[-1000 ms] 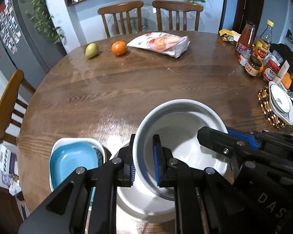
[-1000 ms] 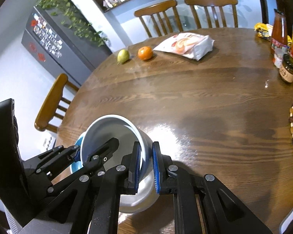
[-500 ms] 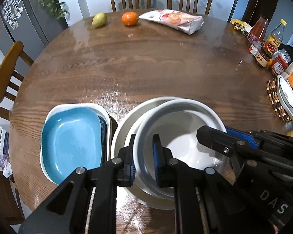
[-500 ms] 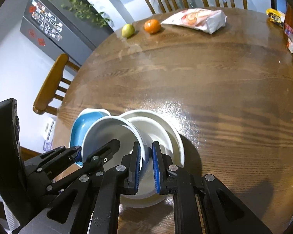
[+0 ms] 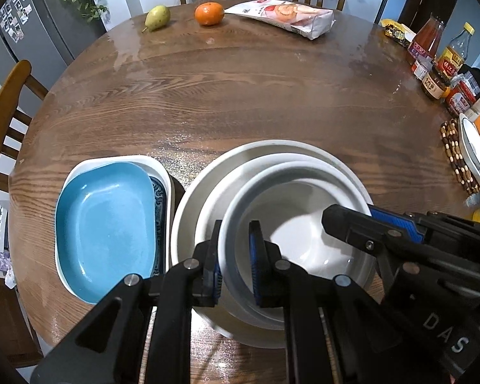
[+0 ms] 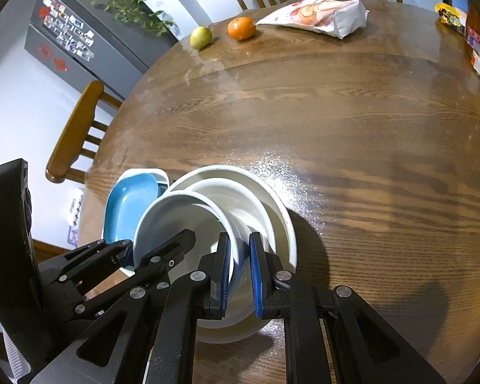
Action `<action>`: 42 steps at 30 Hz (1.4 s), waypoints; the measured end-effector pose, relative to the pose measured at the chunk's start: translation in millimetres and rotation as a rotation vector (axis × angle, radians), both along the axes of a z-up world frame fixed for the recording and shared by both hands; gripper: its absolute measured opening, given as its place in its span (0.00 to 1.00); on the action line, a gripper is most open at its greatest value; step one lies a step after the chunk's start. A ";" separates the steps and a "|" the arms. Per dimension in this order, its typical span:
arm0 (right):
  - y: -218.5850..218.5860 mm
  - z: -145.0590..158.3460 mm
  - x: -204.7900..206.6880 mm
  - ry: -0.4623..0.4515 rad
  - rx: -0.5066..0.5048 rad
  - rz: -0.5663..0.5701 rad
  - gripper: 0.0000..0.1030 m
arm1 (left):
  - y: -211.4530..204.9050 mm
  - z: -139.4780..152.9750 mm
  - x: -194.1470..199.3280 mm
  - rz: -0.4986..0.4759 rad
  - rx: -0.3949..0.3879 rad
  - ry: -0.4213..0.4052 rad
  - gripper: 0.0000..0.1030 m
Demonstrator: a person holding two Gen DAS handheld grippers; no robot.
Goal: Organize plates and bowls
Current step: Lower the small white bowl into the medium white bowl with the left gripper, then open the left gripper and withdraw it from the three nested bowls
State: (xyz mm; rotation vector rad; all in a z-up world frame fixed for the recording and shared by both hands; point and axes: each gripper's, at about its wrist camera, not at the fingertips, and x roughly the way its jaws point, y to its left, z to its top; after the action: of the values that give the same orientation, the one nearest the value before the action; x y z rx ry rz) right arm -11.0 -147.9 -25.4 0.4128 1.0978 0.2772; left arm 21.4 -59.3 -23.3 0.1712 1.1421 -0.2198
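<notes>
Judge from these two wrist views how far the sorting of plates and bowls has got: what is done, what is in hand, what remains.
Done: the blue dish sits nested in a white dish. In hand: both the left gripper and right gripper clamp the white bowl's rim, lowering it into the stacked bowls. Left: releasing it; a plate sits apart on a beaded mat.

Left gripper (image 5: 235, 262) angled steeply down, jaws clamped on a rim — right gripper (image 6: 240, 268) likewise tilted down, pinching the opposite rim
</notes>
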 end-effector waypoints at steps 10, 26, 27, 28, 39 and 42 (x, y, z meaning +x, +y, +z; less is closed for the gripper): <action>1.4 -1.7 3.2 0.010 -0.019 0.005 0.13 | -2.9 -3.4 3.5 -0.011 0.009 0.014 0.11; 7.6 -3.2 4.4 0.005 -0.063 0.026 0.13 | -2.6 -8.7 6.6 -0.018 0.022 0.022 0.12; 7.0 -3.5 4.1 0.005 -0.063 0.027 0.13 | -2.3 -8.6 6.2 -0.019 0.022 0.022 0.12; 7.1 -3.4 4.1 0.005 -0.064 0.027 0.13 | -2.3 -8.7 6.3 -0.020 0.023 0.021 0.12; 6.5 -3.7 4.0 0.004 -0.070 0.028 0.13 | -3.7 -9.4 5.8 -0.028 0.029 0.016 0.12; 7.5 -3.7 3.8 0.004 -0.078 0.027 0.13 | -4.8 -9.5 5.5 -0.032 0.032 0.013 0.12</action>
State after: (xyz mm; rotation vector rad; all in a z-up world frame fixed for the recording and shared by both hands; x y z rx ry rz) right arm -7.2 -140.4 -29.1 0.3293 1.1152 0.2570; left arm 26.9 -64.1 -32.8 0.2166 1.1572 -0.2315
